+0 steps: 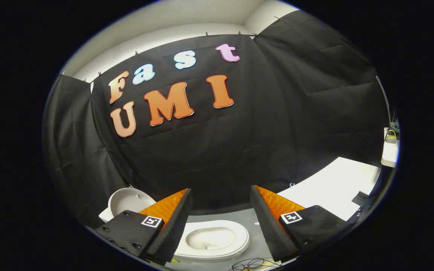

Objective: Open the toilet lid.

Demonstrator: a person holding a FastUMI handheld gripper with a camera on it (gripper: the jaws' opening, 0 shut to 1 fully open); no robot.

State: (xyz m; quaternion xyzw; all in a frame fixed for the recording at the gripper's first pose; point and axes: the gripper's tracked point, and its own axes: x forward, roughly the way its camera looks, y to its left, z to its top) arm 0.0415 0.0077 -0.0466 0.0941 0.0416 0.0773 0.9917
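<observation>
The gripper (220,195) hangs with its two fingers spread wide apart and nothing held between them; each finger (171,222) shows a dark ridged pad on the inside and an orange back. Below the gap, between the fingers and slightly toward the left one, sits a small white toilet (236,241), its seat ring and bowl fully exposed on a grey floor (220,216). Behind the left finger, a round white piece that looks like the toilet lid (126,199) stands tipped up and back against the booth's black cloth, so the lid appears to be already raised; I cannot see its hinge, which the finger hides.

To the right, beyond the right finger, lies a flat white board (333,188). Near the fingers' base, thin black wires (251,263) coil on the floor.

The risks from here, as I judge them: a careless sweep of the left finger could knock the upright lid so it falls shut, or the fingers could snag the loose wires and drag the light toilet.
</observation>
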